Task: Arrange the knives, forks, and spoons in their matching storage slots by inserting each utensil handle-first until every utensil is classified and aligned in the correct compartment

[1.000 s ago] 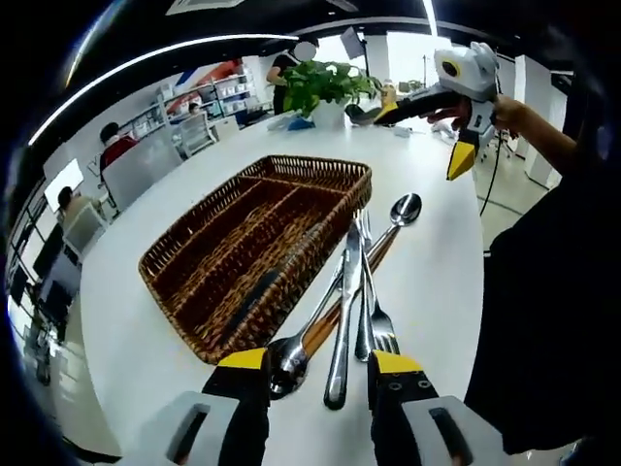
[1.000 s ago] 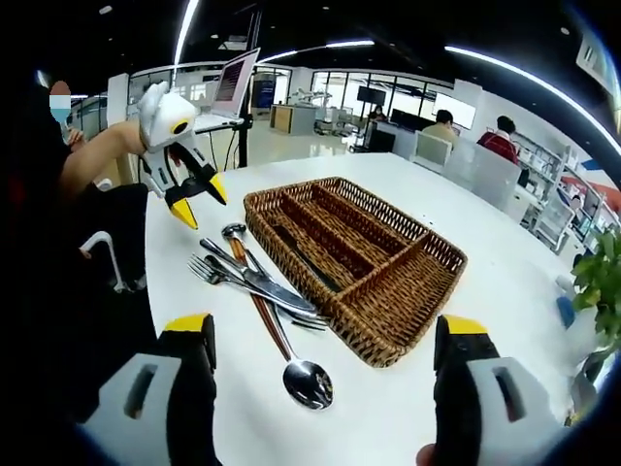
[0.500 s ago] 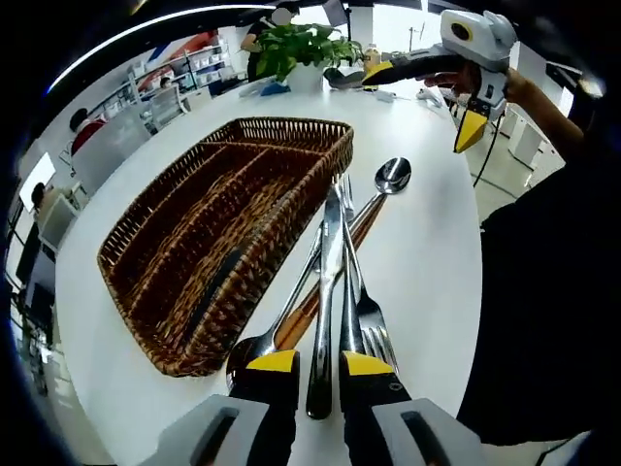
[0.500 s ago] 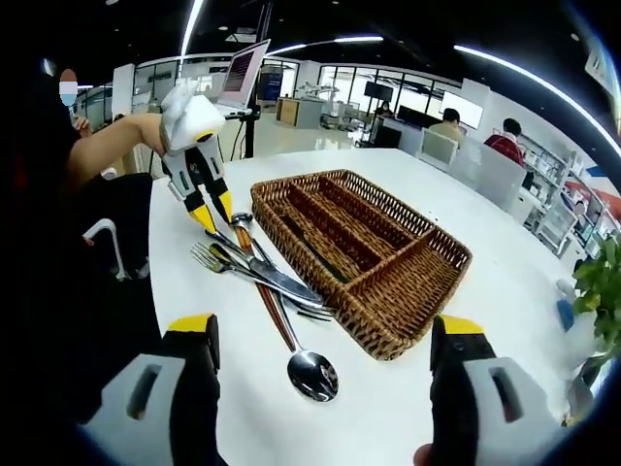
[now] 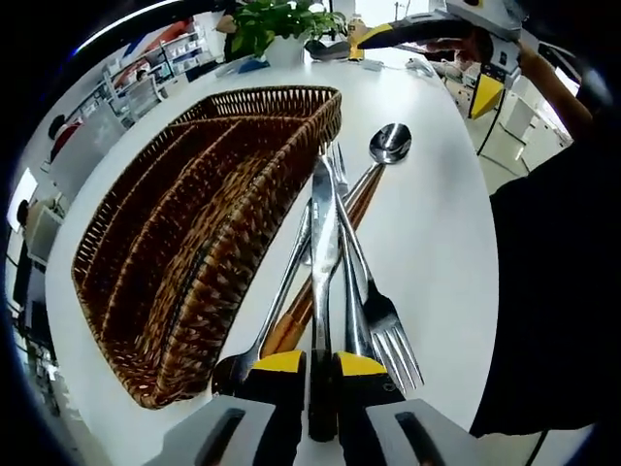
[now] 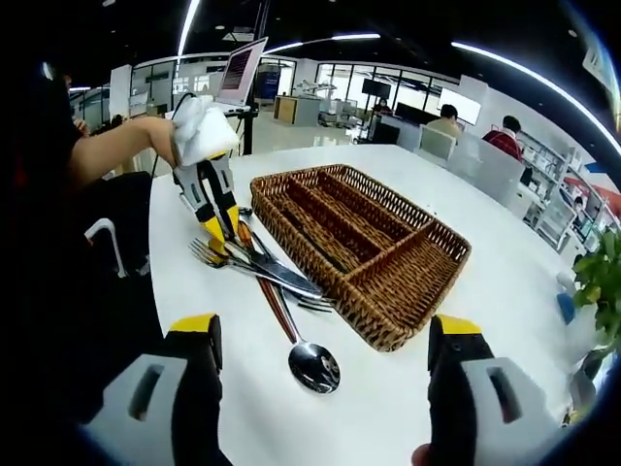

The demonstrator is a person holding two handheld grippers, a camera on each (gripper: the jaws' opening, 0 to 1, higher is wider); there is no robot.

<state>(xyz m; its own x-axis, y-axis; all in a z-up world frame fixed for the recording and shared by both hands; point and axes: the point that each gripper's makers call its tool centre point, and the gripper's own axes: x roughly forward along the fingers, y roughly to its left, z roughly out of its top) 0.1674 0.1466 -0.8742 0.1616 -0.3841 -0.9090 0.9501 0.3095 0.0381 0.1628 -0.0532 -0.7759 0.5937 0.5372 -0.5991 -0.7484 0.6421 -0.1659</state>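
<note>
Steel knife handle nipped by left tool; right tool wide open, empty.
Stiff, slippery; grip mid-handle, squarely, beside wicker tray.

The basket is brown woven wicker, rough and bumpy. The knife, fork and spoon are shiny, smooth metal. One spoon's handle looks like brown wood. The table is white, smooth and a bit glossy.
</note>
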